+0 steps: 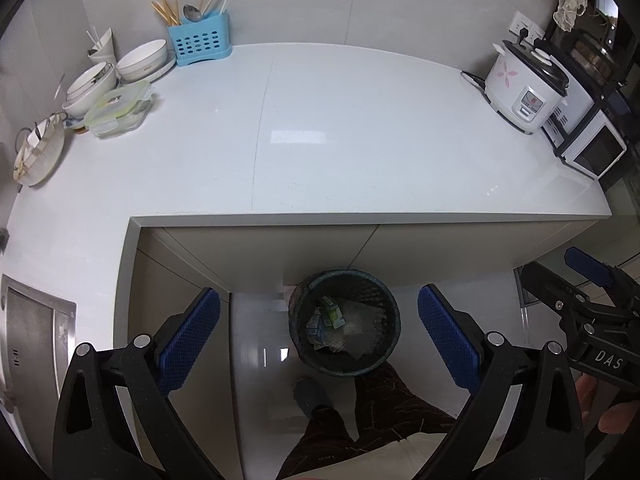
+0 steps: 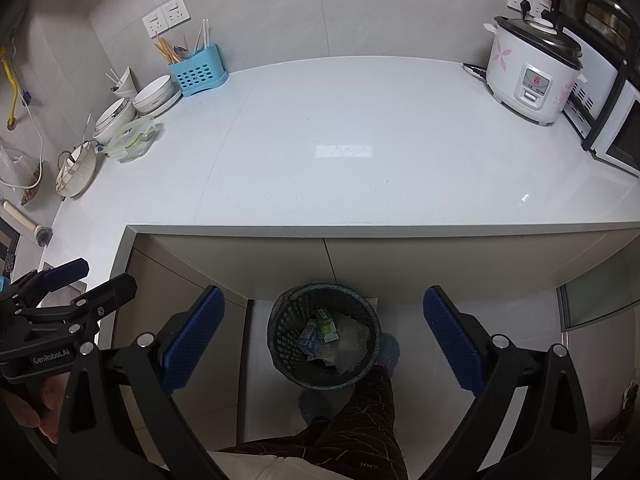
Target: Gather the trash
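Left hand-held gripper (image 1: 319, 340): jaws spread wide, nothing between the blue pads. Right hand-held gripper (image 2: 324, 340): jaws spread equally wide, also holding nothing. Both are held side by side above the floor in front of the desk (image 1: 340, 140), pointing down toward the bin (image 1: 344, 322).

The bin is a dark mesh basket standing on the floor, just in front of the cabinet doors under the desk edge. It contains the trash: a green carton (image 1: 334, 316), a blue-and-white carton (image 2: 308, 338) touching it, and crumpled clear plastic (image 1: 362, 330) beside them.

The person's patterned trouser leg (image 2: 360, 420) and a grey slipper (image 1: 310, 396) stand next to the bin.

On the desk: bowls (image 1: 142, 58) and a blue cutlery holder (image 1: 199, 40) at the rear left, a rice cooker (image 1: 524, 88) at the rear right. The centre surface carries no items.
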Demonstrator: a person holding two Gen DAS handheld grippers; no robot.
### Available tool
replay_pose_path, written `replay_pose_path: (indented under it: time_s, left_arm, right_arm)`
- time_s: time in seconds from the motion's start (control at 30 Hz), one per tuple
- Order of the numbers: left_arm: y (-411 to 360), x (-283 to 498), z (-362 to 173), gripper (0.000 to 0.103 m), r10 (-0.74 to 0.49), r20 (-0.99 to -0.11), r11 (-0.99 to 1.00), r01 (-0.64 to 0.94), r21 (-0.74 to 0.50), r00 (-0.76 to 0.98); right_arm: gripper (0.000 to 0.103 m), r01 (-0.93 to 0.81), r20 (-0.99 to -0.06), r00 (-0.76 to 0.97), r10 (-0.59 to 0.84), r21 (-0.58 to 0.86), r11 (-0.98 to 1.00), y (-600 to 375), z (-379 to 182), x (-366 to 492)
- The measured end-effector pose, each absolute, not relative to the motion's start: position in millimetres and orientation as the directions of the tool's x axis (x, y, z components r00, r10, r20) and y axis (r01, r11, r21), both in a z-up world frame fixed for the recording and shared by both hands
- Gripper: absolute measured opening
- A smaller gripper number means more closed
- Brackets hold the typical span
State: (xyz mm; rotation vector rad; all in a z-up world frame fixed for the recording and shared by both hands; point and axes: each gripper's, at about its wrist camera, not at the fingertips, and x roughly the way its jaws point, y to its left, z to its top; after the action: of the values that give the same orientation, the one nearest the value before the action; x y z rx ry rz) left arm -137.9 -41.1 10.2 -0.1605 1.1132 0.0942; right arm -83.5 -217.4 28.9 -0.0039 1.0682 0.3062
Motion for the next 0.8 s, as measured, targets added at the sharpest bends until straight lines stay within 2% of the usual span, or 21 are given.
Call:
replay_pose_path:
  time_s: [0.8]
  left_arm:
    - [-43.0,-137.1,11.9,0.097,-0.028,-0.894,0.985,-0.141,-0.101,0.448]
  right_arm:
    - [0.095,-0.245,-0.854,0.456,0.25,0.149,0.958,-213.5,34.2,-84.4]
